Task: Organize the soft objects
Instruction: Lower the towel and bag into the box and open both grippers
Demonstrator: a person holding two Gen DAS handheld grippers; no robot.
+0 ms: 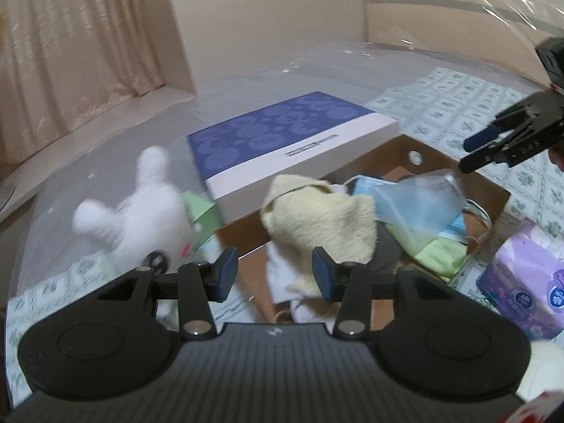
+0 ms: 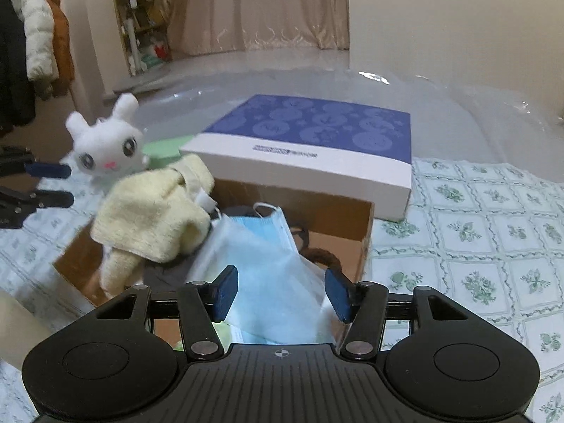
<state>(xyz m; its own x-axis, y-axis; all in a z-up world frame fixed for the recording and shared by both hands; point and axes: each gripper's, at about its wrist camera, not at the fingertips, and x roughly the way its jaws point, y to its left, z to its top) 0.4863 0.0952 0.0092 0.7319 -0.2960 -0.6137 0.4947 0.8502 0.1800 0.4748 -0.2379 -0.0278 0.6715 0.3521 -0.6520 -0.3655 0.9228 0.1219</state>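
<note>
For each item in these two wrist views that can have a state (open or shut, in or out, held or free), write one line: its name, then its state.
left gripper: open, empty.
right gripper: open, over the masks.
cardboard box: open-topped, holding soft items.
yellow towel: draped over the box's edge, free.
blue face masks: piled in the box, free.
white plush bunny: outside the box, upright.
blue-and-white box: shut.
tissue pack: outside the box.

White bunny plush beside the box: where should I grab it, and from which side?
Grip the white bunny plush across its round head, below the ears. It sits upright outside the cardboard box, left of the yellow towel. Come from the left gripper side, probably from above, since the towel crowds its right.
</note>
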